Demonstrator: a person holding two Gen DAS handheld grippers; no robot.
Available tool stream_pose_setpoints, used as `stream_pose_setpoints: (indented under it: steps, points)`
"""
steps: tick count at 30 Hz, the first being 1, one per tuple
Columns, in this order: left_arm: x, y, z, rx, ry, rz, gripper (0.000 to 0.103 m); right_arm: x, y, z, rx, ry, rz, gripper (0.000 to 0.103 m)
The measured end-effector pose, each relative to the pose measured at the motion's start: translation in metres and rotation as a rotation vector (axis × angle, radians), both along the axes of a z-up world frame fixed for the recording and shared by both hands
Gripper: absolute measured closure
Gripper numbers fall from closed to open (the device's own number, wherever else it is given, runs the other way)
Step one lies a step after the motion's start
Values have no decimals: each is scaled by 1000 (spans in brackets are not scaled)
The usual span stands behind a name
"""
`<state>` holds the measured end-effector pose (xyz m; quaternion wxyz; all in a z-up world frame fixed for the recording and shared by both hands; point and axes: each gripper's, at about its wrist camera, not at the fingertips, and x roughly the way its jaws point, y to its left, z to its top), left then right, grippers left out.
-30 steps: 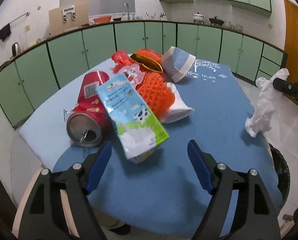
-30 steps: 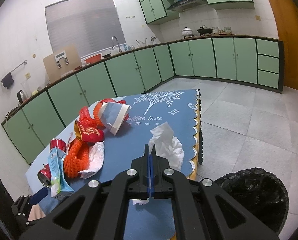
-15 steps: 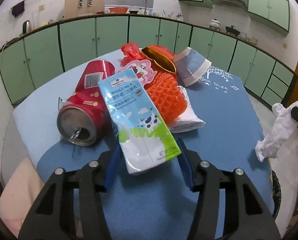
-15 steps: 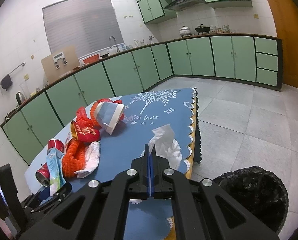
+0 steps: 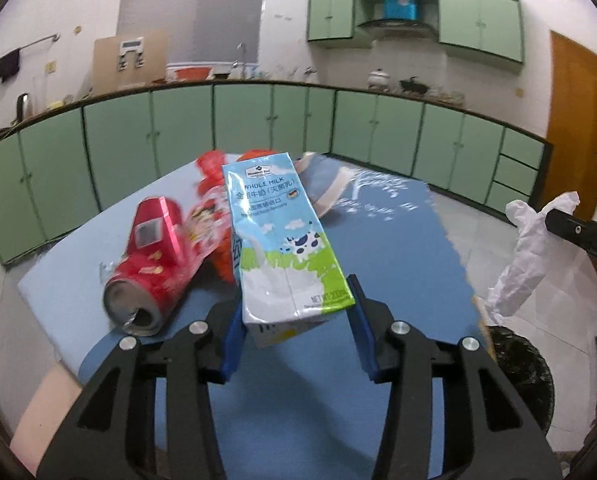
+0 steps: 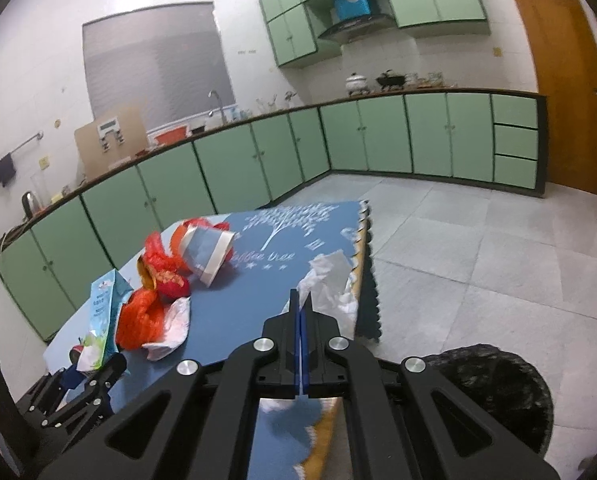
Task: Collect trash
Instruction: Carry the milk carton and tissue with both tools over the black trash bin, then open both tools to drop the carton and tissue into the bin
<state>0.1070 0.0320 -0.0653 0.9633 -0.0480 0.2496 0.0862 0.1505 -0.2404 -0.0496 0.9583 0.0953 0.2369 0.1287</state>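
The left gripper (image 5: 294,334) is seen with its blue-padded jaws pinching the bottom end of a light blue and green whole-milk carton (image 5: 282,240), which is lifted and tilted up off the blue tablecloth (image 5: 378,248), near the table's near edge. The right gripper (image 6: 300,344) is seen with its jaws pressed together on a crumpled white tissue (image 6: 330,284), held beyond the tablecloth's scalloped right edge, near a black-lined trash bin (image 6: 494,396) on the floor.

Beside the carton a crushed red drink can (image 5: 150,264) lies on its side near the left edge. Behind it an orange plastic mesh (image 6: 142,312), a red and gold wrapper (image 6: 166,276) and a blue-and-white paper cup (image 6: 206,250) are heaped toward the middle of the table.

A slip is judged the main risk: the carton is gripped only at its lower end, so its long body could pivot or slide out if swung quickly toward the bin. The limp tissue could catch on the table's edge or be released short of the bin and land on the floor. The two grippers could also meet over the bin if both are carried there together.

Compared with half a second earlier, the carton has been raised from lying on the heap, and the jaws, then flanking it, are now closed on it. The tissue has been kept clamped and shifted slightly toward the bin.
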Motion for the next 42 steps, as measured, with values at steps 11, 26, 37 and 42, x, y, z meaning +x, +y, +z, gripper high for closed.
stream_pose_setpoints:
  steps: [11,26,37,42]
  points:
    - [3,-75,16,-34,-70,-268,59,-32,-84,-1,2,0,-183,102]
    - [63,-201,-50,-105,142,-601,58,-26,-186,-71,40,181,-299,98]
    - [64,-192,-44,-90,123,-601,34,-30,-192,-63,51,137,-338,50]
    - [51,-136,-8,-55,24,-482,18,-34,-158,-33,16,61,-317,20]
